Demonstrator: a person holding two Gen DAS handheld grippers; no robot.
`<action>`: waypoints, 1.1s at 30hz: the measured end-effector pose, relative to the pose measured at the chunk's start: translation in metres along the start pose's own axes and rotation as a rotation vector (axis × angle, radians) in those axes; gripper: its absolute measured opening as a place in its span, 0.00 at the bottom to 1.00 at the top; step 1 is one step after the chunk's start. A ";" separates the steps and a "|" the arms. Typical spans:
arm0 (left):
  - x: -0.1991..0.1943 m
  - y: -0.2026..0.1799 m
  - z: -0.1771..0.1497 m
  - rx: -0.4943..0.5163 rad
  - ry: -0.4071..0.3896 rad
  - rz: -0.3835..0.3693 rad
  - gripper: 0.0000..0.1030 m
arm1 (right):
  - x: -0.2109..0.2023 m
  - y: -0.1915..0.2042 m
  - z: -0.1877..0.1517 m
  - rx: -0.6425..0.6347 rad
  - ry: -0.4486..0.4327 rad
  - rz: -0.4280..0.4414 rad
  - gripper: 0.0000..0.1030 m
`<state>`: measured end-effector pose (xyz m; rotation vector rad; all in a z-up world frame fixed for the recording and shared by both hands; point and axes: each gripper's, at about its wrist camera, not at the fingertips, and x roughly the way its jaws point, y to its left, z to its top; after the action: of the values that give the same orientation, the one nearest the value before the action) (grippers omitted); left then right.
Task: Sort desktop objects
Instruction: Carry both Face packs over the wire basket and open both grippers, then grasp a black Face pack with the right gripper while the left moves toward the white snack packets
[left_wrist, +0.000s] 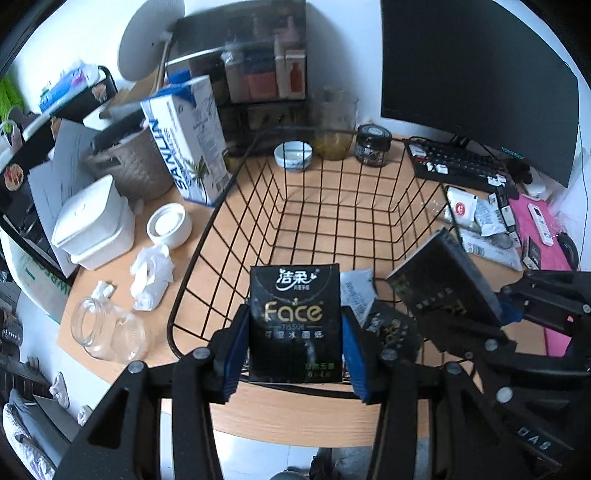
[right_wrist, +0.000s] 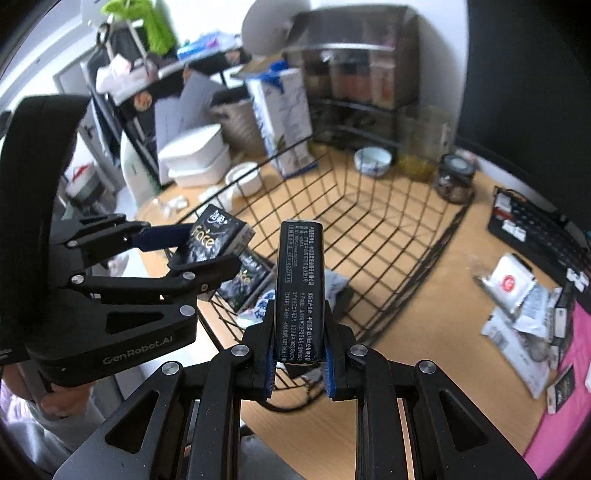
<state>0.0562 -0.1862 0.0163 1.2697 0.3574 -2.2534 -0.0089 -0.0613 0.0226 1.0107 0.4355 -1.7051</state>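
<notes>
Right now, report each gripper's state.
Left gripper: closed on a tissue pack.
Right gripper: closed on a second pack, gripped by its narrow sides.

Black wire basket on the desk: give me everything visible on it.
The wire basket is an open-topped grid of thin black metal rods under a thicker rim, with walls sloping outward. It sits flat on the wooden desk, which shows through the mesh. It is mostly empty; a black tissue pack and a white packet lie at its near end. Neither gripper touches it.

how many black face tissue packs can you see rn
3: one in the left gripper, one held edge-on in the right gripper, one lying in the wire basket's near corner. More may be hidden.
</notes>
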 end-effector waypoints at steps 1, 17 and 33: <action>0.003 0.002 -0.001 -0.002 0.004 -0.005 0.51 | 0.005 0.002 0.001 -0.002 0.008 0.000 0.20; -0.001 -0.010 0.001 -0.006 0.011 -0.014 0.52 | -0.008 -0.013 -0.006 0.048 -0.035 0.027 0.43; -0.005 -0.201 0.026 0.274 -0.031 -0.154 0.71 | -0.106 -0.211 -0.100 0.429 -0.098 -0.314 0.57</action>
<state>-0.0734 -0.0302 0.0290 1.3809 0.1416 -2.5171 -0.1498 0.1524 0.0099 1.2013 0.1697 -2.1810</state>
